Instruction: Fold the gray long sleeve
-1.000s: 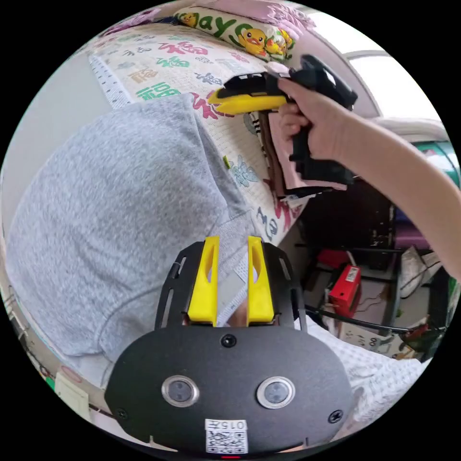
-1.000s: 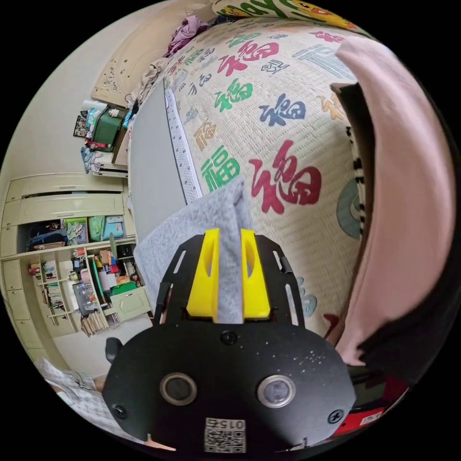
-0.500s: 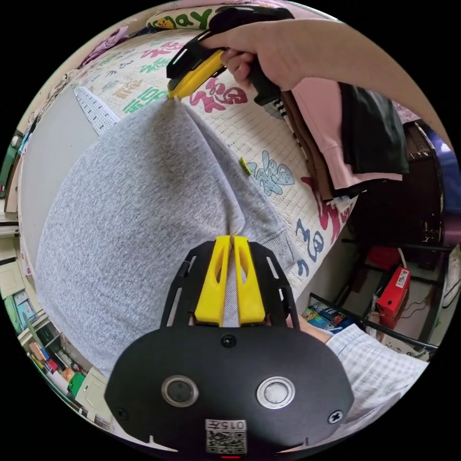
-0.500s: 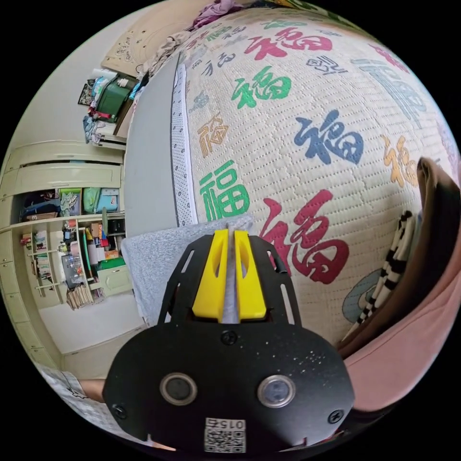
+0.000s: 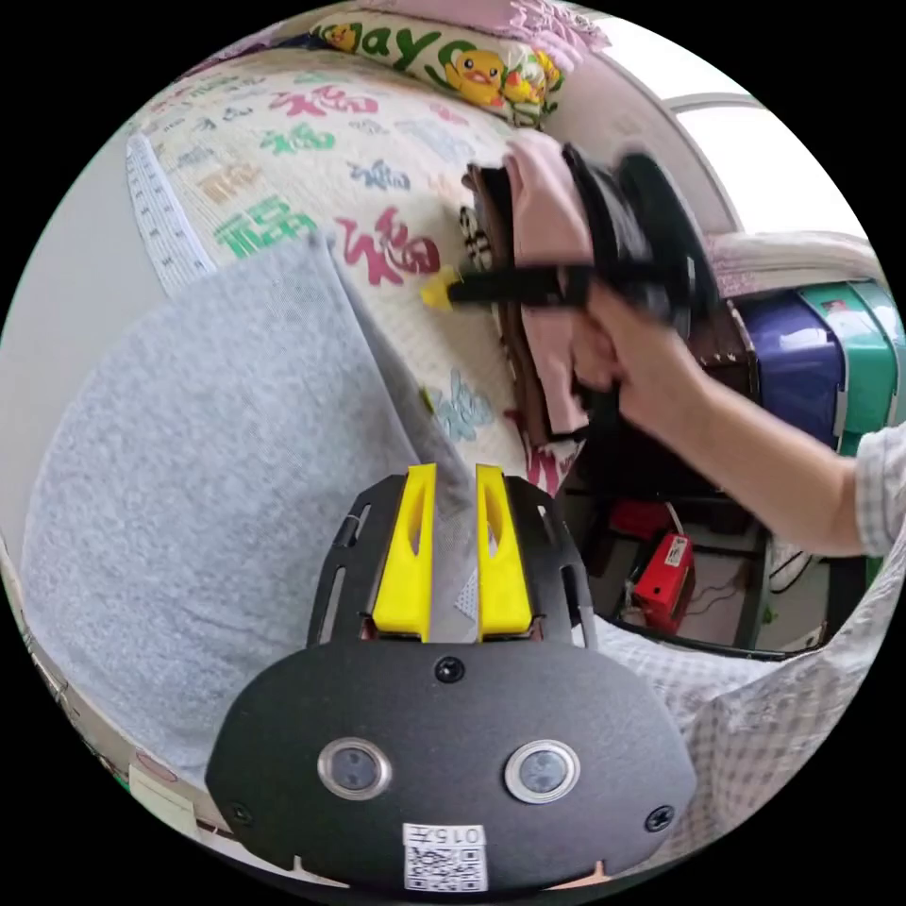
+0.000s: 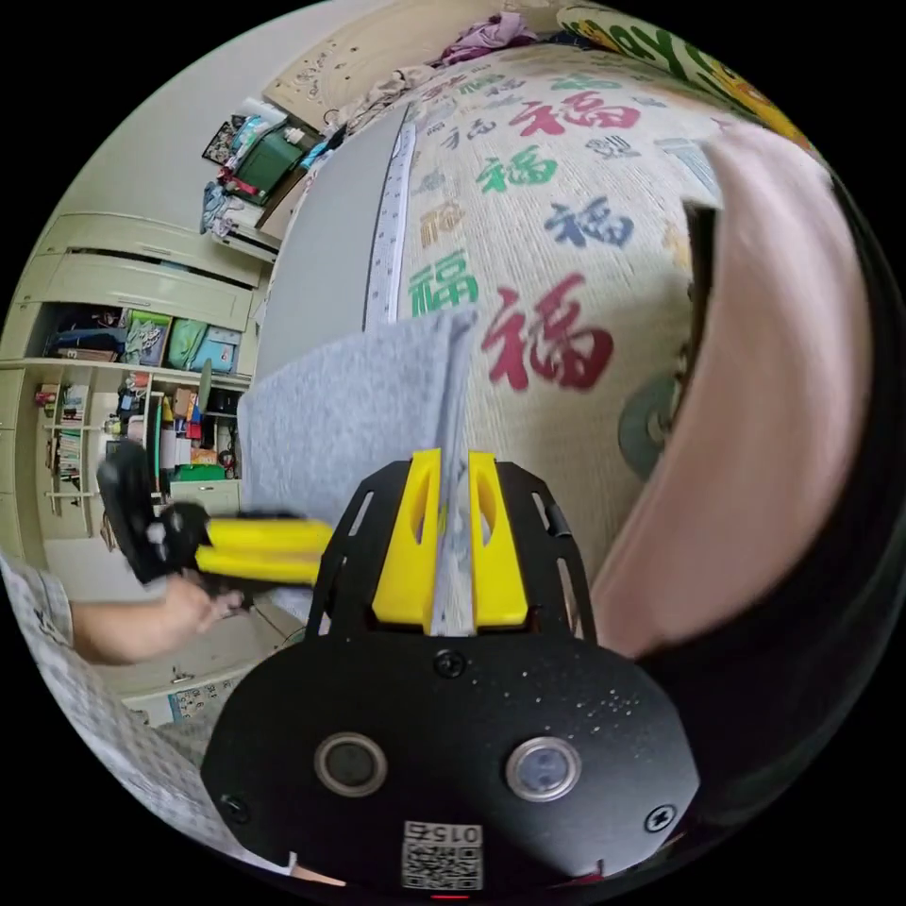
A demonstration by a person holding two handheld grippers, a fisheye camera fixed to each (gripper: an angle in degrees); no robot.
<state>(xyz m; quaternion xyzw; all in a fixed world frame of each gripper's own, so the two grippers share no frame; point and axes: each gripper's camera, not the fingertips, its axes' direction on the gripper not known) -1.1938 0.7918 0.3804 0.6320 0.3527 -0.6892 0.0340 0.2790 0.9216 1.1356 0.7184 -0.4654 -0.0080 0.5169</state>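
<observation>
The gray long sleeve (image 5: 217, 444) lies folded on the patterned bed mat (image 5: 311, 123), its top layer flat. My left gripper (image 5: 453, 472) is open at the garment's near corner, and gray cloth shows in the gap without being pinched. Blurred, the right gripper (image 5: 439, 293) hovers over the mat, apart from the garment, held by a hand (image 5: 642, 368). In the right gripper view my right gripper (image 6: 454, 458) stands slightly open, and the garment's folded edge (image 6: 453, 377) runs away beyond the tips. The left gripper (image 6: 321, 547) shows low on the left there.
A stack of folded clothes (image 5: 538, 283), pink, brown and black, sits on the mat beside the garment and looms close in the right gripper view (image 6: 764, 396). A duck pillow (image 5: 444, 57) lies at the bed's head. A red box (image 5: 665, 580) and shelves (image 6: 123, 415) stand beyond the bed.
Both grippers were shut on the gray cloth half a second ago and have let go. The right gripper has drawn away from the garment's far corner toward the stack.
</observation>
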